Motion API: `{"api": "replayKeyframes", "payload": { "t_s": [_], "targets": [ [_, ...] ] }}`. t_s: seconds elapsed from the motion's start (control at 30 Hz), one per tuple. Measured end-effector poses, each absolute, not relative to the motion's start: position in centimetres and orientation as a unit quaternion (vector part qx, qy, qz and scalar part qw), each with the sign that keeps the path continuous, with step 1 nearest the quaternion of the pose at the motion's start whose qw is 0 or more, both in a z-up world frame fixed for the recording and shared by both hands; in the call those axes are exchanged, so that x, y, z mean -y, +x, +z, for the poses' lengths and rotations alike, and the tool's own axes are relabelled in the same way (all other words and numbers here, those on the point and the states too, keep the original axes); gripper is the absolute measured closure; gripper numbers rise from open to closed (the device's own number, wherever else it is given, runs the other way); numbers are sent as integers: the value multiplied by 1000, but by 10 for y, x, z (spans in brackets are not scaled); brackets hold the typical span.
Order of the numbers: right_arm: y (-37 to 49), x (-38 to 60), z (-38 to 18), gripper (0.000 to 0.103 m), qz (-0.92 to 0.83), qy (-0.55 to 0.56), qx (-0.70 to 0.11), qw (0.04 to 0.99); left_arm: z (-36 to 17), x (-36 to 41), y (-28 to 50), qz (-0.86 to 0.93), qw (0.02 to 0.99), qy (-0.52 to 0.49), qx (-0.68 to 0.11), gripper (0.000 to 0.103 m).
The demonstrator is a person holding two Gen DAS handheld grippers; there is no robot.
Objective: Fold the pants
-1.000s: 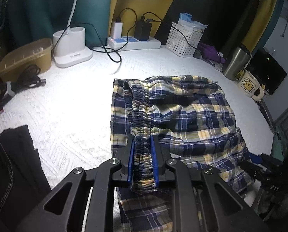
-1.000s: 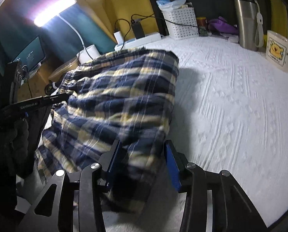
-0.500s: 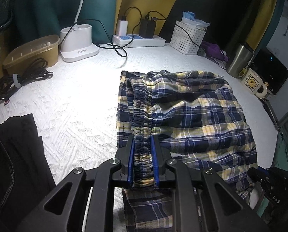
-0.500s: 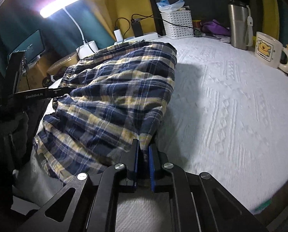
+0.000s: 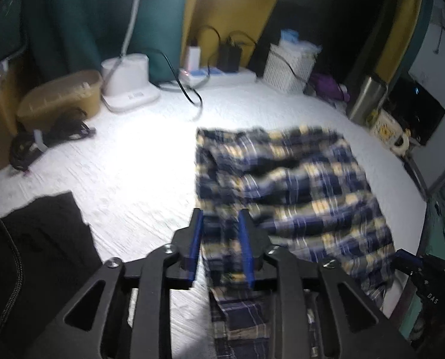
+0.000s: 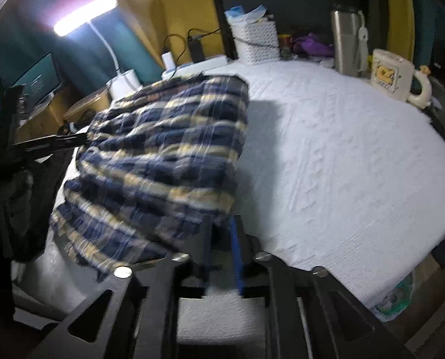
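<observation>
The plaid pants [image 5: 285,185] are seen lying folded on the white-covered counter [image 5: 126,161], spread from the near edge toward 12 o'clock in the left wrist view, their long axis running roughly from 6 to 12 o'clock, with the far edge toward the power strip [image 5: 210,73]. Both views are blurred, so fine detail of the fabric cannot be made out.

The left tongs [image 5: 221,249] are held narrowly parted, blue pads on either side of a strip of plaid fabric at the pants' near left edge; whether the cloth is actually pinched cannot be told through the blur. A lower layer of the pants is seen hanging past the counter edge beneath them.

In the right wrist view, the pants [image 6: 162,161] are draped in a mound at 10 o'clock, their right edge running toward 12 o'clock. The right tongs [image 6: 222,254] are slightly parted at the near corner of the cloth, the fabric overlapping the left finger; a grip cannot be confirmed. The left tongs [image 6: 82,139] are seen at 9 o'clock, at the cloth's far side.

A mug [image 6: 395,74] and a steel flask [image 6: 346,39] stand well apart at 1 o'clock.
</observation>
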State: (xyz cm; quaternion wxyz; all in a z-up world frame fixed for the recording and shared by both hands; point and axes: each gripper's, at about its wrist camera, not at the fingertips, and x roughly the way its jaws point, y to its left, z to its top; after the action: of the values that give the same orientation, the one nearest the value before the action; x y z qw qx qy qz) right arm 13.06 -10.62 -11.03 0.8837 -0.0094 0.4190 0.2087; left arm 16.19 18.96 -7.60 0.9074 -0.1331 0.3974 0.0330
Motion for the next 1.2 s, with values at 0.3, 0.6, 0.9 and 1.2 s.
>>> {"api": "replayKeyframes", "payload": {
  "t_s": [0.3, 0.6, 0.9, 1.2],
  "targets": [
    [163, 109, -105, 0, 210, -3, -412, 887, -57, -190, 173, 25, 915, -117, -384, 65],
    [204, 106, -99, 0, 214, 2, -403, 890, -63, -184, 200, 4, 913, -99, -395, 65],
    [251, 92, -96, 23, 240, -6, -396, 887, -81, -183, 226, -9, 906, -86, -414, 65],
    [301, 70, -110, 28, 271, -4, -417, 868, -93, -187, 243, -20, 901, -71, -426, 65]
  ]
}}
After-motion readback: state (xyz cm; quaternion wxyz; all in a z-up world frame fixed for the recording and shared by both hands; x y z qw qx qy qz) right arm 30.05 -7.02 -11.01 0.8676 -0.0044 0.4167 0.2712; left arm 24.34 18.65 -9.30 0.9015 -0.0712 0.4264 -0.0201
